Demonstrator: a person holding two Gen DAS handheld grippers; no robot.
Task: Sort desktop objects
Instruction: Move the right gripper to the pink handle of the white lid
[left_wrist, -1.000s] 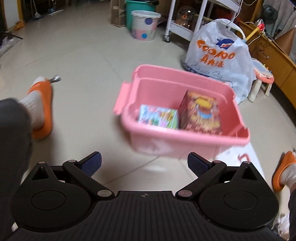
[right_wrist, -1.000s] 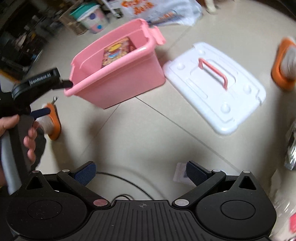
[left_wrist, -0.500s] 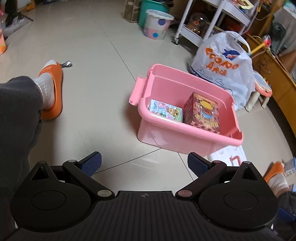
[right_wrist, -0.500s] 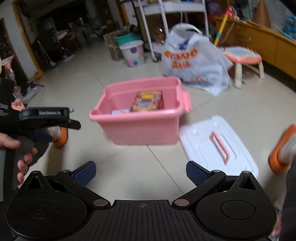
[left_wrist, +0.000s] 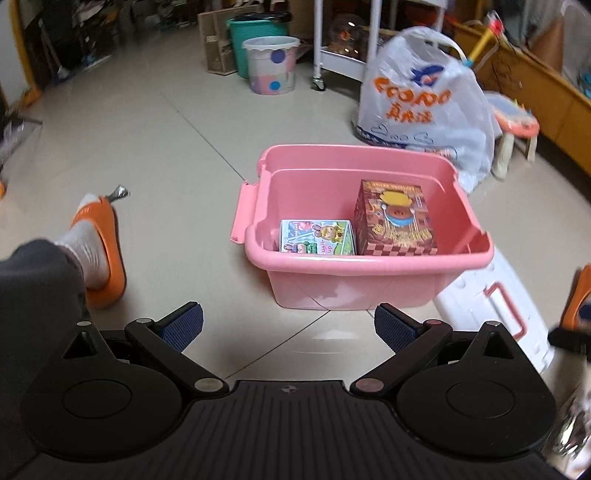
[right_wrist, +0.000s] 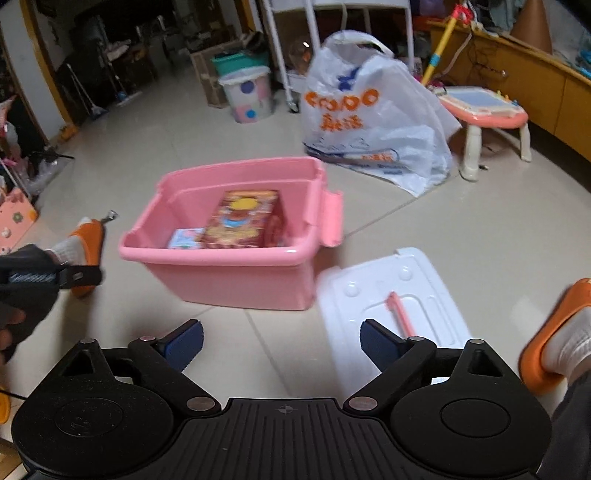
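The left tool (left_wrist: 288, 326) hangs above the tiled floor (left_wrist: 177, 177) with its jaws spread wide and nothing between them; the right tool (right_wrist: 281, 342) is likewise wide and empty. Just beyond both, on the floor, stands the pink bin (left_wrist: 369, 275), slightly right of the left tool's centre and slightly left of the right tool's. Inside it a red-brown box (left_wrist: 395, 218) stands upright, with a pale blue box (left_wrist: 317, 236) lying to its left. The white lid (right_wrist: 391, 291) with a pink handle lies flat just right of the bin. Farther back sits a white plastic bag (right_wrist: 369, 114).
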